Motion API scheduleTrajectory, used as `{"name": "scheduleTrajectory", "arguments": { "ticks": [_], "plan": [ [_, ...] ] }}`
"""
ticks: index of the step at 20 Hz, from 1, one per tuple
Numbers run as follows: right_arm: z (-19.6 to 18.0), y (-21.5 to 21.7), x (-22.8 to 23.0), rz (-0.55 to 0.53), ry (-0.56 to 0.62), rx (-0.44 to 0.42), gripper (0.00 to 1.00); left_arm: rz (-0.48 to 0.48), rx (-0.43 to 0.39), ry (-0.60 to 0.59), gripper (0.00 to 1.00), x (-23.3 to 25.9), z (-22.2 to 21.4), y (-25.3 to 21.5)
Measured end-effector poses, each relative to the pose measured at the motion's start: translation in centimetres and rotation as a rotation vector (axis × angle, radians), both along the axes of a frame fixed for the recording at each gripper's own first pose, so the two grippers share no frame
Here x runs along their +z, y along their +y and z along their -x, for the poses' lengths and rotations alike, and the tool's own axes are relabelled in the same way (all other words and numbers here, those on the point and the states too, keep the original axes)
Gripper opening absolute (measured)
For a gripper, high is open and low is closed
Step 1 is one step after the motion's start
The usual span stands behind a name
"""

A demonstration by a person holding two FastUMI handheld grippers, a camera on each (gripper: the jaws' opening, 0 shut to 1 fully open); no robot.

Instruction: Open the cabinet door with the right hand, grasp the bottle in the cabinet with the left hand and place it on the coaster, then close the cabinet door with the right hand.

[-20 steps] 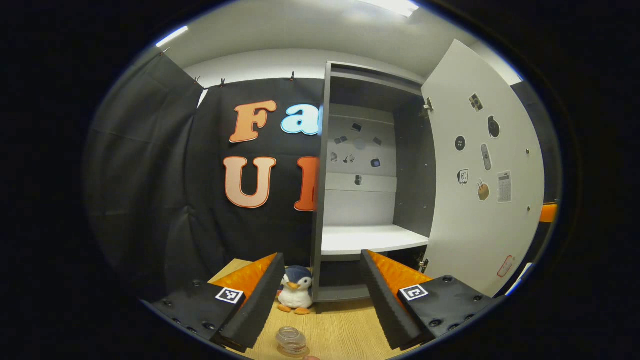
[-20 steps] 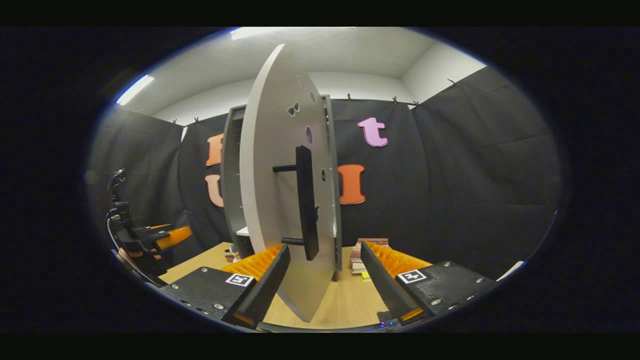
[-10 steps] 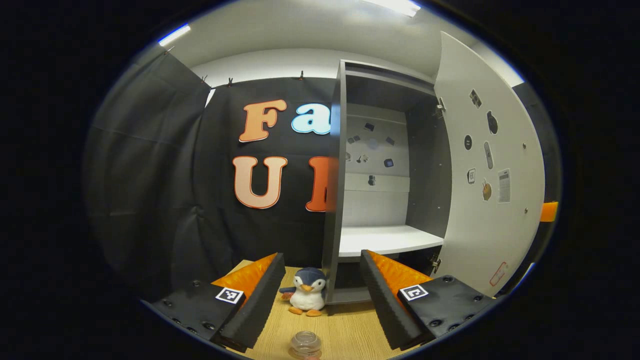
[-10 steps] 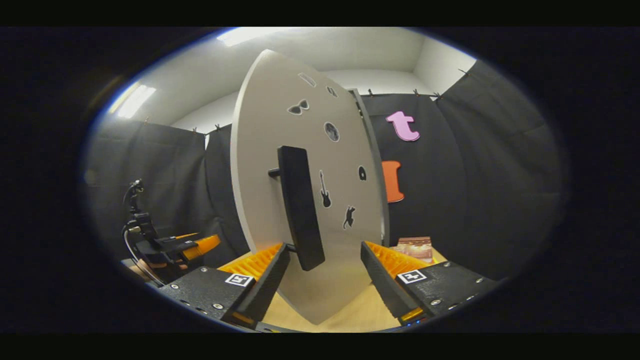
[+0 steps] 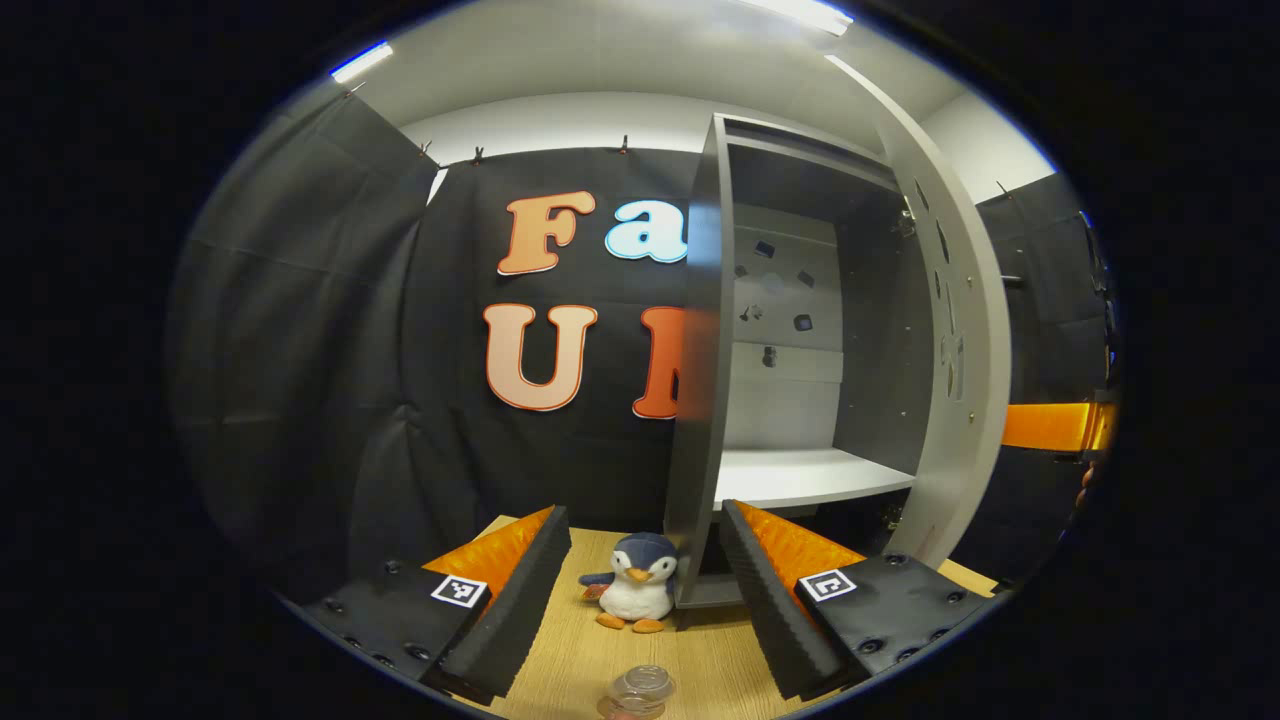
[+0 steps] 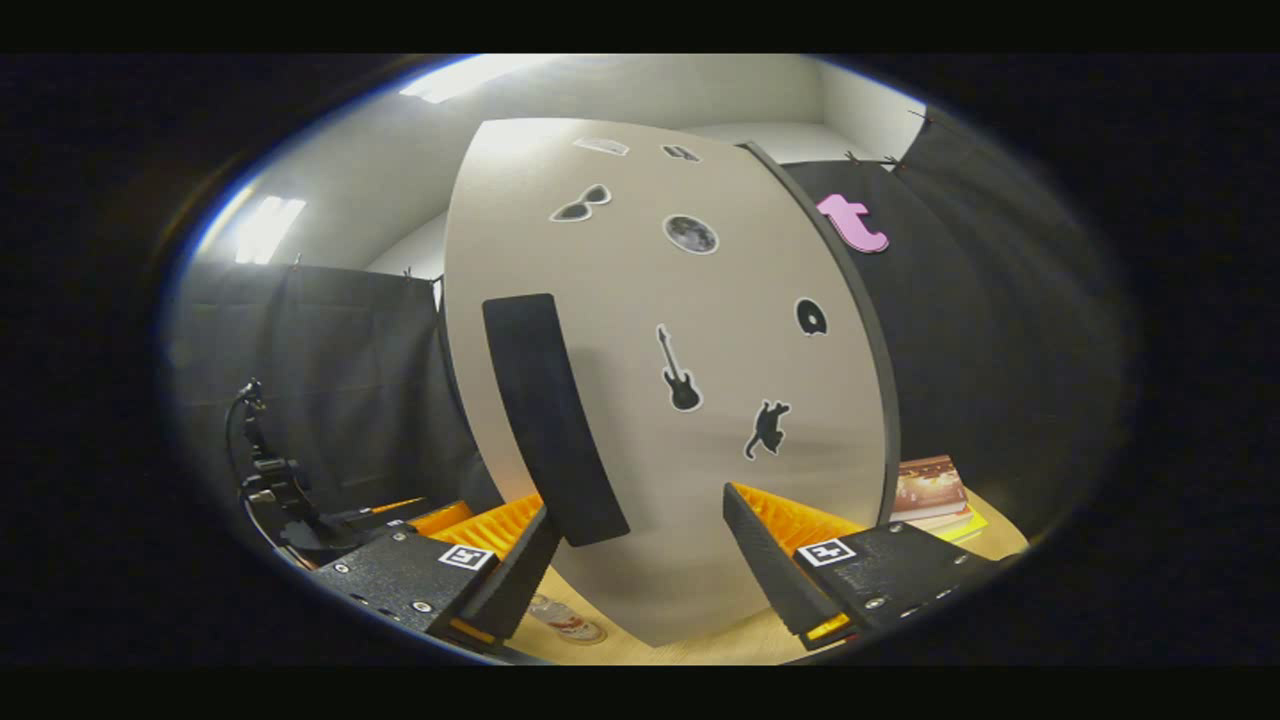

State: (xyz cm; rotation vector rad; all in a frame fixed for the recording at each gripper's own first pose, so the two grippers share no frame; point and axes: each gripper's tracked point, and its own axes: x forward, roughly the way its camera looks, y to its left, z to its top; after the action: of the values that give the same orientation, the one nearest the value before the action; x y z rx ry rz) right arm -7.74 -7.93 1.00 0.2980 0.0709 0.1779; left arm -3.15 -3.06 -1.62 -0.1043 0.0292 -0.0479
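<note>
Pale grey cabinet door [image 6: 690, 400] is half shut, its black bar handle [image 6: 550, 420] just ahead of the right gripper [image 6: 635, 540], fingers spread, both grippers empty. Clear glass bottle [image 5: 640, 690] already stands below the left gripper [image 5: 645, 560], also spread. A sloppy push could slam the door.

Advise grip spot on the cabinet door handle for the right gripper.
Grip the black bar handle at mid-length, fingers straddling its narrow width, coming straight at the cabinet door face. The bar runs near-vertical and stands off the panel; the right gripper is open below it.
</note>
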Motion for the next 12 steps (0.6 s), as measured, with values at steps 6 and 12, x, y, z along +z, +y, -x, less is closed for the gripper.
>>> {"name": "scheduleTrajectory", "arguments": {
  "ticks": [6,12],
  "plan": [
    [-3.0,2.3,-0.4,0.044,0.005,-0.009,0.99,-0.006,0.022,-0.011,0.98,-0.1,-1.5,2.5],
    [-6.1,3.2,-2.0,-0.040,0.027,-0.006,0.95,-0.006,-0.001,-0.005,0.96,-1.2,-3.4,3.5]
  ]
}}
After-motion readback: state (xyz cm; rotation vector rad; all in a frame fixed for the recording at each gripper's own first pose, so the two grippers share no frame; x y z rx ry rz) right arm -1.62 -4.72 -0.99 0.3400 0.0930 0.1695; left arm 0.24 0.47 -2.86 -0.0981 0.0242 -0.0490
